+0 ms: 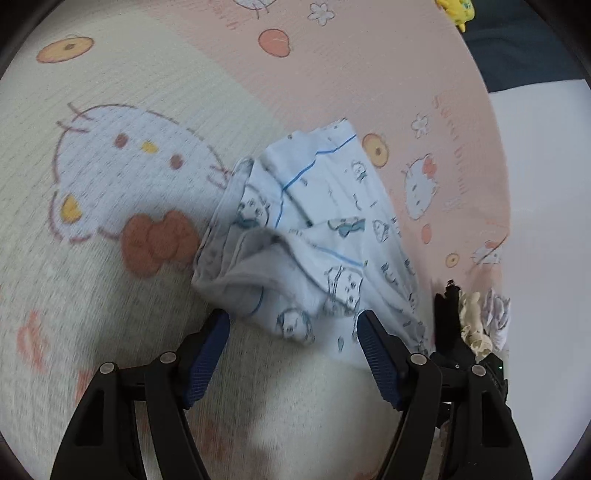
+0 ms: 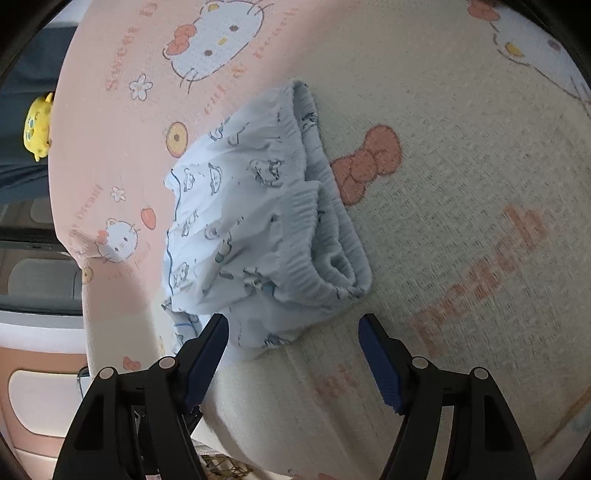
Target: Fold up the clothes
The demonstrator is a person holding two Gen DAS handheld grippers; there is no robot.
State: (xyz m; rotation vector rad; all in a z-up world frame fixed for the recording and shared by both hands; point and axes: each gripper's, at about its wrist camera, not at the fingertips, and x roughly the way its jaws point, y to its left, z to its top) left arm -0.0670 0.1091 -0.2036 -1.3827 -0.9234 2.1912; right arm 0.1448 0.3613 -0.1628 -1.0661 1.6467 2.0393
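A small pale blue garment (image 1: 306,236) with cartoon prints and blue piping lies bunched on a pink and cream cartoon-cat blanket (image 1: 129,92). My left gripper (image 1: 293,319) is open and empty, its blue pads on either side of the garment's near edge, just above it. In the right wrist view the same garment (image 2: 255,225) shows its ribbed elastic waistband toward the right. My right gripper (image 2: 293,321) is open and empty, just short of the garment's near edge.
The blanket (image 2: 461,229) covers the whole surface. A yellow plush toy (image 2: 37,127) sits beyond the blanket's edge, and also shows in the left wrist view (image 1: 458,11). Small crumpled cloth items (image 1: 476,321) lie by the right edge. White furniture (image 2: 33,280) is off the left side.
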